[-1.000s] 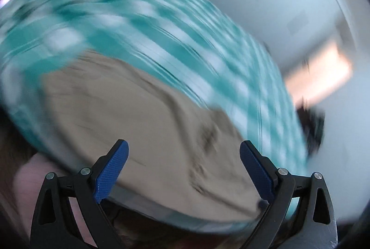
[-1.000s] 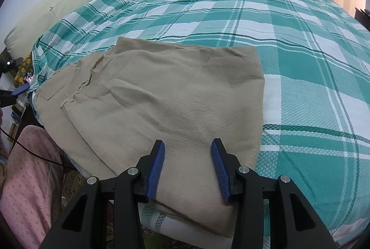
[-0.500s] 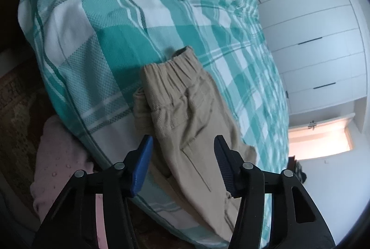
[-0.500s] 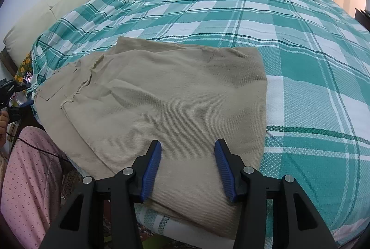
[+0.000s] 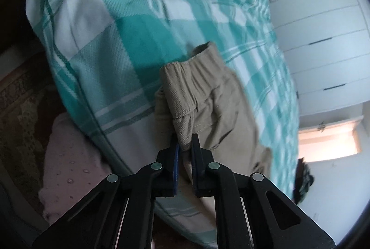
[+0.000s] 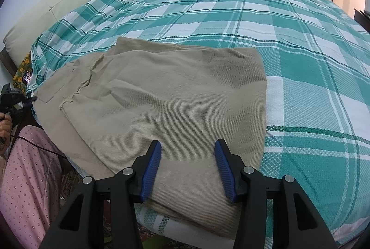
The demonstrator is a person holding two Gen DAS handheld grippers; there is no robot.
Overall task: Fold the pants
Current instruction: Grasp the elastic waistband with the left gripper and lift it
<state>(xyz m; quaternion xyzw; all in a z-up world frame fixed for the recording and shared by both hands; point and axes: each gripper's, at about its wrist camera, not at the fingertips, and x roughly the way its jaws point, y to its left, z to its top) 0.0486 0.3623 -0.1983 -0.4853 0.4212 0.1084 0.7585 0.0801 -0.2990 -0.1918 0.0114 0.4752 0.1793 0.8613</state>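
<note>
1. Pinching a fold of cloth near the waistband end, the left gripper (image 5: 184,147) has its jaws nearly together w/ tan fabric between them. Prob. a hold taken so that end can be lifted for the next fold.
2. Right gripper (image 6: 187,162) sits w/ jaws wide apart, over the other end of the pants (image 6: 166,105), gripping nothing. Whether the tips touch the cloth, can't tell. Looks like it's lined up for a grab.
3. Pants lie at the near edge of the bed (image 6: 289,45), already doubled over, one edge overhanging the mattress side.
4. Bed's green-white check cover (image 5: 120,45) carries nothing else nearby.
5. Containers: none in view. Wardrobe (image 5: 323,36) behind has its doors shut, so contents unknown.
</note>
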